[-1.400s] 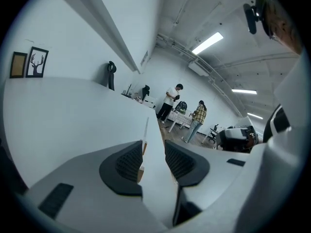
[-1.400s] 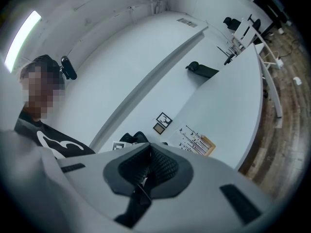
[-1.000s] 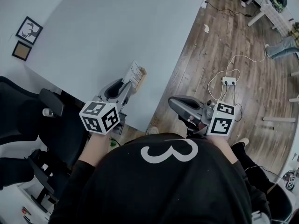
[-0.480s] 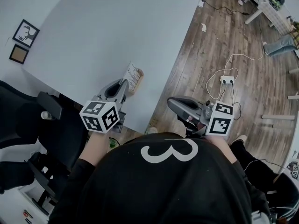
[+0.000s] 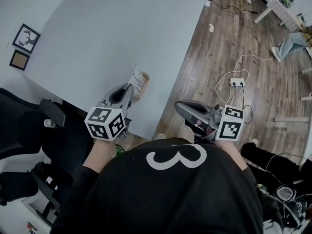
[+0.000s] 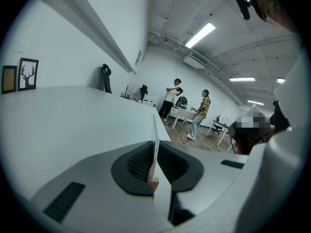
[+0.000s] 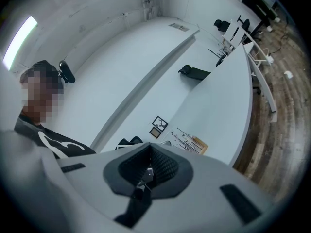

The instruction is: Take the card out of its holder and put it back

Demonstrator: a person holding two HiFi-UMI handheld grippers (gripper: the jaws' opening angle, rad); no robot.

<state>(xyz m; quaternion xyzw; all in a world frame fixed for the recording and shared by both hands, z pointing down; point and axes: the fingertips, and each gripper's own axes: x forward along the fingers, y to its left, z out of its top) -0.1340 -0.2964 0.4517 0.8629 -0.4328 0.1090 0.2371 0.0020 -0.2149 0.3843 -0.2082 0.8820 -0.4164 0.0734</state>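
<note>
Left gripper first: its jaws are closing right now, and the dark ribbed pads sit on either side of the card, which shows edge-on as a thin white line running straight up the middle of the cleft. The pads look to be on the sheet already, flat against both faces. That is the sensible way to take something this thin, since a grip across the edge would buckle it.

At the foot of the card is the small wooden holder, and the card is still standing upright in its slot. So the card is not out yet, and this reads as the opening pinch before the pull.

Over to the right gripper: its pads are pressed together with nothing between them. It hangs off the table edge beside the person's body, above the wooden floor. From there it looks across at the card and holder without touching either. It seems parked out of the way.

Further out, the holder sits near the front edge of the big white table, within easy reach. Nothing is steadying that little block, so I'd expect a straight upward pull is needed, or the holder may come up with the card.
</note>
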